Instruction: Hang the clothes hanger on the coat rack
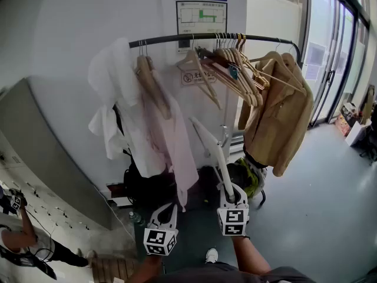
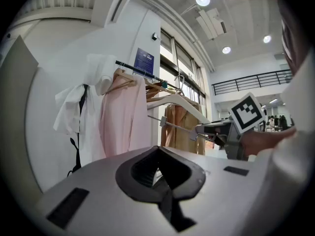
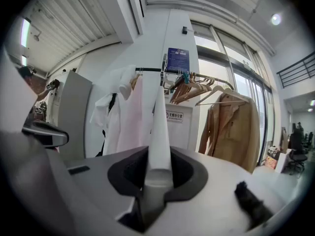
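Note:
A black coat rack rail (image 1: 177, 39) runs across the top of the head view. On it hang a white garment (image 1: 115, 99), a pink garment (image 1: 171, 140), several wooden hangers (image 1: 235, 69) and a tan jacket (image 1: 280, 111). My right gripper (image 1: 227, 188) is shut on one arm of a white clothes hanger (image 1: 213, 152), which slants up and to the left, below the rail and apart from it. In the right gripper view that arm (image 3: 160, 132) rises straight out of the jaws (image 3: 157, 177) toward the rail (image 3: 147, 70). My left gripper (image 1: 165, 210) hangs lower left, shut and holding nothing (image 2: 160, 171).
A grey cabinet (image 1: 35, 152) stands at the left, with a person (image 1: 17, 240) crouched beside it. Dark bags (image 1: 147, 187) lie on the floor under the rack. Glass doors (image 1: 330, 69) line the right side. The rail stretch between the pink garment and the wooden hangers is bare.

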Motion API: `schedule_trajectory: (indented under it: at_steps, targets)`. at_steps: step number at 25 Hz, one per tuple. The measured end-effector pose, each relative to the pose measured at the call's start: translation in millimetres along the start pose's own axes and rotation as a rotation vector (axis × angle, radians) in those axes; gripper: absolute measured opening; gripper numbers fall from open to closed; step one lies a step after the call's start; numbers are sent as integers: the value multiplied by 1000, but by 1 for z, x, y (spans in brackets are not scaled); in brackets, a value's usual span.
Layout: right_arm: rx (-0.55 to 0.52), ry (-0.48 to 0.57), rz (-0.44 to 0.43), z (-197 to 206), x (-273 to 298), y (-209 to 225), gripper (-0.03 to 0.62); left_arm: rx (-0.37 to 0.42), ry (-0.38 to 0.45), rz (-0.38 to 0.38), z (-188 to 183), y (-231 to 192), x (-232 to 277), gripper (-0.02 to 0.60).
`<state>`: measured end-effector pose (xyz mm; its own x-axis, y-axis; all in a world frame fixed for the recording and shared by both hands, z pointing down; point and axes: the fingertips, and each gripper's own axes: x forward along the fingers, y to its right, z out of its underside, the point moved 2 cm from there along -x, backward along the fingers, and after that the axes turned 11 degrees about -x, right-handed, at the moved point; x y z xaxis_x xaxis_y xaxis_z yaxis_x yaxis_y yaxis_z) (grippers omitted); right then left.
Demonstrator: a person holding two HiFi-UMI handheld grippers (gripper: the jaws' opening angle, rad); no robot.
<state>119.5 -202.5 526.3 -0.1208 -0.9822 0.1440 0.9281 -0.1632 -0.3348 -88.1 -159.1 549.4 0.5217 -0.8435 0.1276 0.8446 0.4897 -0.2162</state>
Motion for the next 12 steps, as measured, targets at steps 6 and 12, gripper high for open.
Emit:
schedule_trajectory:
  at_steps: [6,12]
  targets:
    - [-3,2,-41,4,39,16,75,0,7,-29,-9,1,41,2]
    - [-20,18,-85,-17,84,24,75,-1,6,-76,-12,-4,71,2]
